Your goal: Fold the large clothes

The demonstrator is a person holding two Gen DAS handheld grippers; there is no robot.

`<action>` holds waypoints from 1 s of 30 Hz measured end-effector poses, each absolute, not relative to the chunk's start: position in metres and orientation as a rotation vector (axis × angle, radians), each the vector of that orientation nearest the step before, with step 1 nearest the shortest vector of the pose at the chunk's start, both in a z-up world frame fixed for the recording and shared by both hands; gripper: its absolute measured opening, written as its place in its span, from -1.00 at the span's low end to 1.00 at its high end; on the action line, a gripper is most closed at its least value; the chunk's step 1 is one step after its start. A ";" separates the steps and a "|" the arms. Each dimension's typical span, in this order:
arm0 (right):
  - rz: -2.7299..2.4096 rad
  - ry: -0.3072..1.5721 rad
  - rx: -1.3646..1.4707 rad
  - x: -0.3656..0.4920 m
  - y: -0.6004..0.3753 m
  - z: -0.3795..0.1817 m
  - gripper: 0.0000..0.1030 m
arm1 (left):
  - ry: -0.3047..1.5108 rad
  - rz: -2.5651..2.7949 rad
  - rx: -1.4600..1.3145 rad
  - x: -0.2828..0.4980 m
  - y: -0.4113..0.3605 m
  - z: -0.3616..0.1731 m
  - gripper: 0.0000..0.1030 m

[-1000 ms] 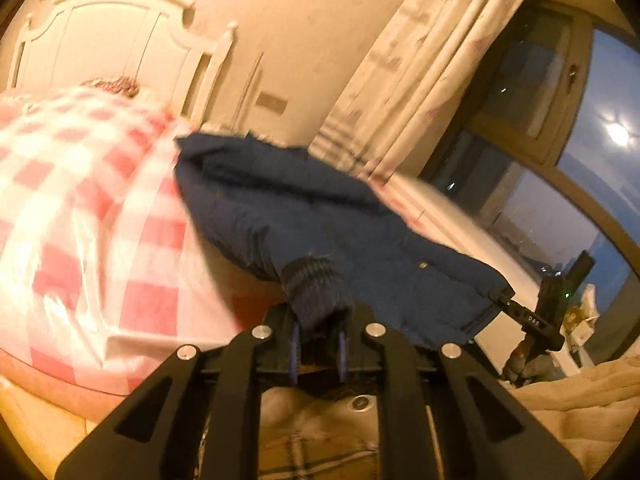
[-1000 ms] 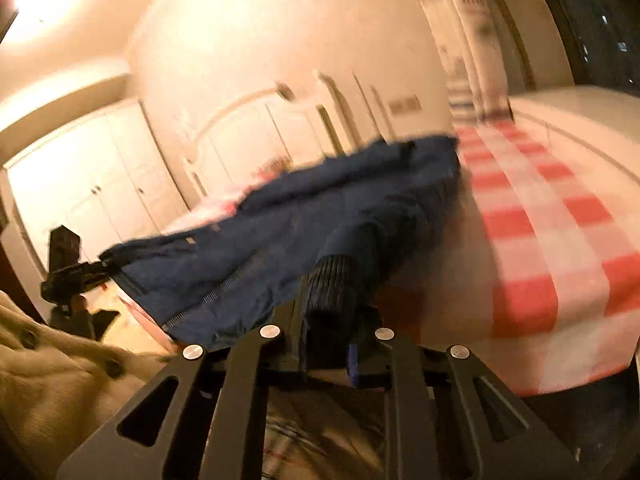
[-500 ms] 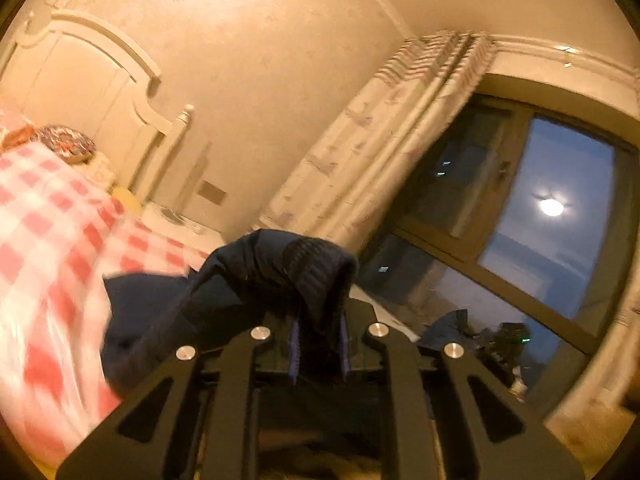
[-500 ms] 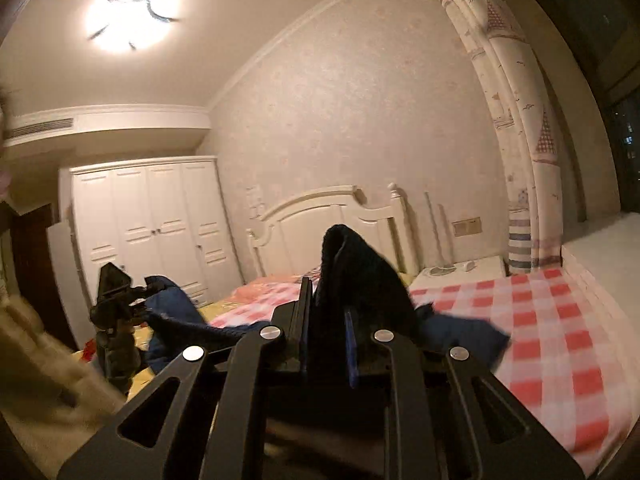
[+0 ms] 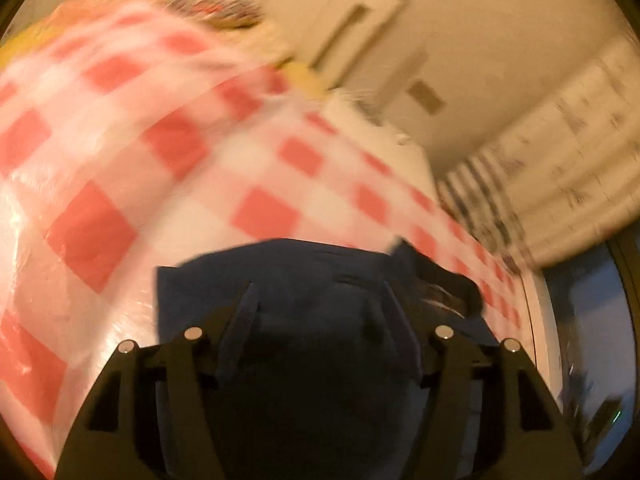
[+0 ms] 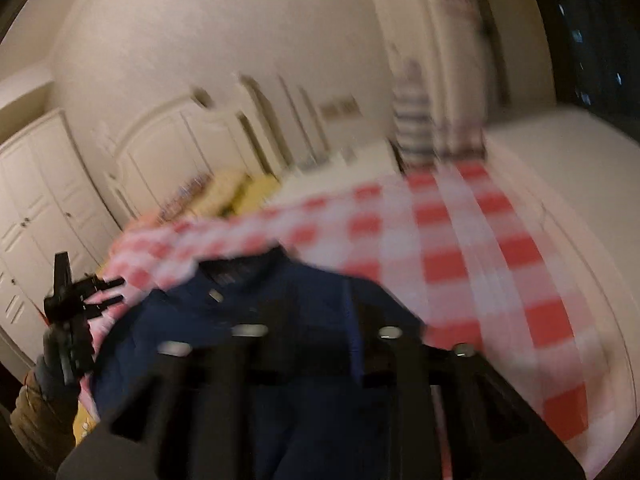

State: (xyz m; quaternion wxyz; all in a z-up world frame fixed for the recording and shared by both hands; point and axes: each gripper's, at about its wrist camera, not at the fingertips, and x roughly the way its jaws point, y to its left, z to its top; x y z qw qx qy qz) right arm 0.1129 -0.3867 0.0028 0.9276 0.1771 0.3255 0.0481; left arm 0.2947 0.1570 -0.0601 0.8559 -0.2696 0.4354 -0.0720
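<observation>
Navy jacket [image 5: 304,280] lay on checked bed [image 5: 120,160]; left hand-held gripper [image 5: 320,320] and right hand-held gripper [image 6: 304,320] just opening, released; smoothing sleeves flat advisable.

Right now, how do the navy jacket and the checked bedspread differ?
The navy jacket is plain dark blue; the checked bedspread is red and white. The jacket lies bunched near the grippers, while the bedspread spreads across the bed beneath it. Both are fabric, blurred here.

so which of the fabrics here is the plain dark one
The navy jacket, lying on the bed closest to the cameras. The bed cover is red-and-white checked, and the curtain is pale and patterned.
</observation>
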 end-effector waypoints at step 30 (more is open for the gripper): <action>0.279 0.827 0.553 0.078 -0.383 -0.097 -0.13 | 0.916 -0.494 -0.227 0.280 0.098 -0.067 -0.80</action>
